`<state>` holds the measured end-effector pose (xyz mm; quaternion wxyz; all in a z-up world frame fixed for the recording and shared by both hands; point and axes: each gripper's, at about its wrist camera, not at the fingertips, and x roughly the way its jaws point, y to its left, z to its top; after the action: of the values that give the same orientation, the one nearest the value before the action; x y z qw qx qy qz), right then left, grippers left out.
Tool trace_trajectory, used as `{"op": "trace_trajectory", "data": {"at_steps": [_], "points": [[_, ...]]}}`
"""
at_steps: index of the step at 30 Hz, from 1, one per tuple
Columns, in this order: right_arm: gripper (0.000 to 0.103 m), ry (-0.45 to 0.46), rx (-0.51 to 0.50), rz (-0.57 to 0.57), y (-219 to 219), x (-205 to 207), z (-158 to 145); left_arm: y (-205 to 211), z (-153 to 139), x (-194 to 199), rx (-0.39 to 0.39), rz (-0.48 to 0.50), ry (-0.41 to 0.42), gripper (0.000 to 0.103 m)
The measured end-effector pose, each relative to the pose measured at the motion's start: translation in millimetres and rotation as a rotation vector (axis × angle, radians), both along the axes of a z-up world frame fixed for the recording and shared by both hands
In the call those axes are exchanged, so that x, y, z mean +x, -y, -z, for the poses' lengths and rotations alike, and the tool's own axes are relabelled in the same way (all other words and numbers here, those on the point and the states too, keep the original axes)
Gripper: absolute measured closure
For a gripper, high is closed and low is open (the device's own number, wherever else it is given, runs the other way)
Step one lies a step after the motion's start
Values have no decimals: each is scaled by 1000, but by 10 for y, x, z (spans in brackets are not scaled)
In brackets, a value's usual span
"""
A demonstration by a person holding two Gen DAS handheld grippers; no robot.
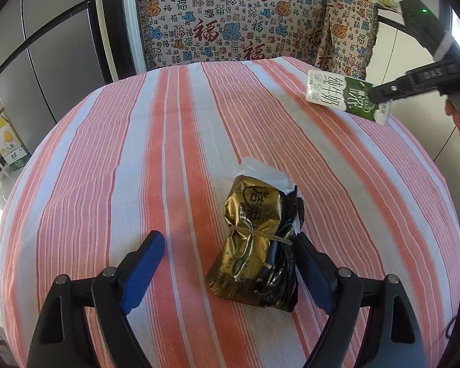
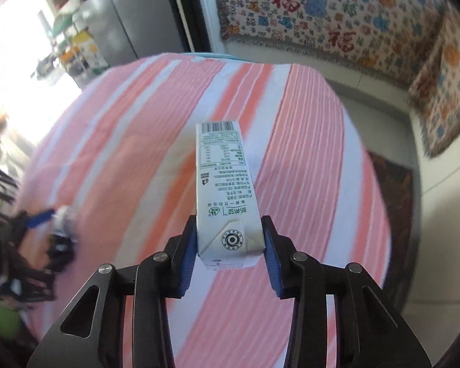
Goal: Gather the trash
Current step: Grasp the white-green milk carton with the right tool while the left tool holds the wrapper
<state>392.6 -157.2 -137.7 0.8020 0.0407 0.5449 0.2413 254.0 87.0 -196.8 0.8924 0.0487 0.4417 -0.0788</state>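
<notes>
we are holding our left gripper (image 1: 230, 245) low over the table, its blue-padded fingers (image 1: 144, 263) spread wide and released. between them is lying a crumpled gold and black foil bag (image 1: 254, 245), cinched around its middle with a rubber band (image 1: 260, 234), with a bit of white plastic showing at its far end. the bag is resting on the red and white striped tablecloth (image 1: 138, 153), closer to the right finger than to the left one; we cannot tell whether that finger is touching it.

our right gripper (image 2: 230, 233) is clenching a small milk carton (image 2: 222, 184) near its folded end, one pad on each side, and the carton is pointing straight out from the fingers with its barcode at the far tip. in the left wrist view the green and white carton (image 1: 346, 95) is hanging above the far right part of the table, clear of the cloth, and the right gripper (image 1: 380, 93) is reaching in from the right edge.

beyond the table a patterned woven throw (image 1: 230, 21) printed with red characters is draping over furniture, and a grey refrigerator (image 1: 46, 46) is standing to the left.
</notes>
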Motion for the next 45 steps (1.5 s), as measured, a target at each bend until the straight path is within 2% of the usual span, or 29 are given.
{"op": "trace_trajectory", "data": {"at_steps": [3,4,8,9,10,12,14,17,22,27,29,30,35,39,42,45], "points": [[63,-174,301,100,173,-421,99,0,1,1,0,0,0,17],[63,-215,348,124,205,-562,165,1,2,1,0,0,0,17],[62,-309,416,223,359,-981,496,3,3,1,0,0,0,17],[58,-308,393,250,404,-1041,553,4,3,2,0,0,0,17],[47,-286,380,271,450,-1077,574,0,4,3,0,0,0,17],[36,-246,346,318,541,-1125,563,0,5,3,0,0,0,17],[35,-200,282,332,576,-1146,489,0,5,4,0,0,0,17],[28,-112,161,300,517,-1137,328,0,6,5,-1,0,1,17],[6,62,-44,165,279,-1243,153,-2,7,8,0,0,0,16],[5,110,-188,47,-108,-1454,510,-4,7,10,-1,0,1,16],[1,197,-242,35,-271,-1558,589,-6,9,11,-1,0,1,16],[1,223,-221,38,-301,-1589,609,-4,8,11,0,1,1,16],[0,249,-207,82,-342,-1560,638,-3,11,11,-1,0,1,16],[1,159,-227,24,-373,-1444,607,-24,8,10,-14,5,-1,16],[2,107,-205,34,-225,-1344,439,-57,-28,-9,-31,131,-38,16],[1,81,-199,39,-127,-1249,241,-95,-83,-42,-58,192,-88,16]]}}
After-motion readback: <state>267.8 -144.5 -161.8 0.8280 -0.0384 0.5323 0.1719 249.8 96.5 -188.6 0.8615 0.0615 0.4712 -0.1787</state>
